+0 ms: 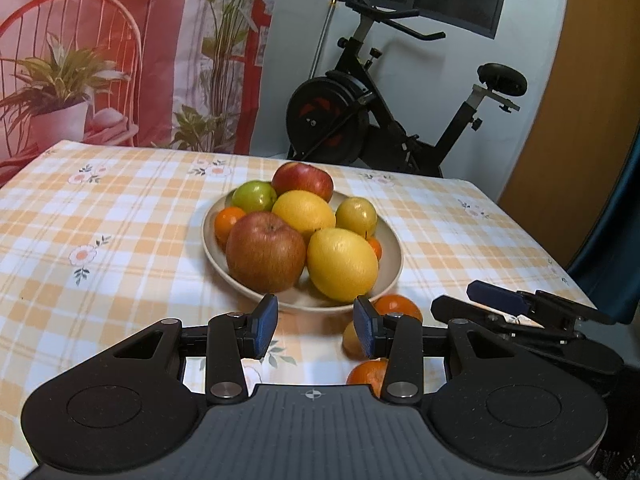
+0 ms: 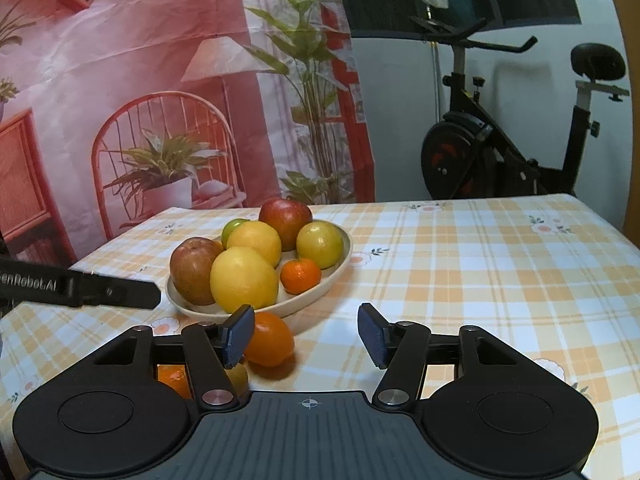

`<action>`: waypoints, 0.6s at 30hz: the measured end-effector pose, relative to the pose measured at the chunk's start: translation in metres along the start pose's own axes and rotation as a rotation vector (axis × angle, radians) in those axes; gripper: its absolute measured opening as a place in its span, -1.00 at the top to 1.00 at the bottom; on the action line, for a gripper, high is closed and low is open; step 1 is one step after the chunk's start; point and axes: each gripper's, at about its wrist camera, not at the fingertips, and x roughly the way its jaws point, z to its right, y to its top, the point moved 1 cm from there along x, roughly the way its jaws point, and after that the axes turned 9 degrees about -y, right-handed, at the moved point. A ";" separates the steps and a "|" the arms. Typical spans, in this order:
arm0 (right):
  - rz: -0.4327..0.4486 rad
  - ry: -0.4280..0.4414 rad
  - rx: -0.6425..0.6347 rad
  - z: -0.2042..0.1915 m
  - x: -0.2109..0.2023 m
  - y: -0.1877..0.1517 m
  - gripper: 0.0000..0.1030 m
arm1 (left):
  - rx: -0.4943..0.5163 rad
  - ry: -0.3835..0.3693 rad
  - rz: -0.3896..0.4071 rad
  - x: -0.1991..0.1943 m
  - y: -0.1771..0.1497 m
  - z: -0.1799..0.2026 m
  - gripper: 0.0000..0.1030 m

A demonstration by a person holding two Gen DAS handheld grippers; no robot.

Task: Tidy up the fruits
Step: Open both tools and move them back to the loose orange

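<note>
Near the middle of the table (image 1: 120, 216), toward its far edge, sits the bowl (image 1: 394, 276), heaped with two apples, two lemons, greenish fruits and small oranges; the front lemon (image 1: 342, 264) and the front apple (image 1: 266, 252) crowd the near rim. Three pieces lie loose on the cloth just before that rim: an orange (image 2: 270, 340), a second orange (image 1: 366, 376) nearer the front edge, and a small yellow fruit (image 1: 352, 338) between them.

Both tongs are empty. The left gripper (image 1: 316, 326) stands with a narrow gap, nothing between its pads, aimed at the bowl's near rim. The right gripper (image 2: 306, 336) is moderately apart, its left pad just beside the loose orange without clasping it.

Likely trouble: round fruit rolls, so a nudge from one pad could send the orange toward the front edge. The heap is already crowded, and another piece dropped on it may dislodge the lemon. The two grippers are close together and could collide
</note>
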 end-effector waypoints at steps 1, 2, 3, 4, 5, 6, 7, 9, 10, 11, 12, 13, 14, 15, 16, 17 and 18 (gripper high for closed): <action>-0.006 0.000 0.005 0.001 0.001 0.000 -0.04 | -0.006 -0.004 -0.002 0.000 -0.001 0.000 0.15; -0.009 -0.001 0.007 0.001 0.002 0.000 -0.04 | -0.012 -0.011 -0.004 0.000 -0.002 0.000 0.15; -0.013 0.000 0.008 0.001 0.002 -0.001 -0.04 | -0.017 -0.019 -0.006 0.000 -0.003 0.000 0.15; -0.016 0.001 0.009 0.001 0.003 -0.001 -0.04 | -0.019 -0.024 -0.009 0.000 -0.003 0.000 0.15; -0.016 0.001 0.009 0.001 0.003 -0.001 -0.04 | -0.020 -0.028 -0.012 0.000 -0.004 0.000 0.14; -0.016 0.001 0.010 0.001 0.003 -0.001 -0.04 | -0.021 -0.032 -0.016 0.001 -0.005 0.001 0.14; -0.015 0.001 0.010 0.001 0.003 -0.001 -0.04 | -0.022 -0.035 -0.020 0.001 -0.005 0.002 0.14; -0.016 0.001 0.010 0.001 0.003 -0.001 -0.05 | -0.021 -0.041 -0.027 0.002 -0.006 0.003 0.13; -0.017 0.002 0.011 0.001 0.003 -0.001 -0.05 | -0.018 -0.044 -0.030 0.003 -0.007 0.004 0.13; -0.017 0.003 0.012 0.001 0.003 -0.001 -0.05 | -0.016 -0.049 -0.033 0.003 -0.007 0.005 0.13; -0.016 0.001 0.010 0.001 0.003 -0.001 -0.05 | -0.015 -0.055 -0.036 0.003 -0.008 0.005 0.13; -0.016 0.002 0.011 0.001 0.003 -0.001 -0.05 | -0.013 -0.062 -0.040 0.004 -0.008 0.006 0.13; -0.016 0.002 0.011 0.001 0.003 -0.001 -0.06 | -0.009 -0.069 -0.045 0.004 -0.009 0.007 0.13; -0.016 0.002 0.012 0.001 0.003 -0.001 -0.06 | -0.005 -0.075 -0.049 0.005 -0.009 0.008 0.13; -0.016 0.002 0.011 0.001 0.003 -0.001 -0.06 | 0.003 -0.079 -0.053 0.005 -0.010 0.009 0.13; -0.016 0.001 0.011 0.002 0.003 -0.001 -0.07 | 0.011 -0.084 -0.056 0.005 -0.011 0.010 0.12; -0.017 0.001 0.011 0.002 0.003 -0.001 -0.07 | 0.018 -0.088 -0.060 0.005 -0.012 0.012 0.12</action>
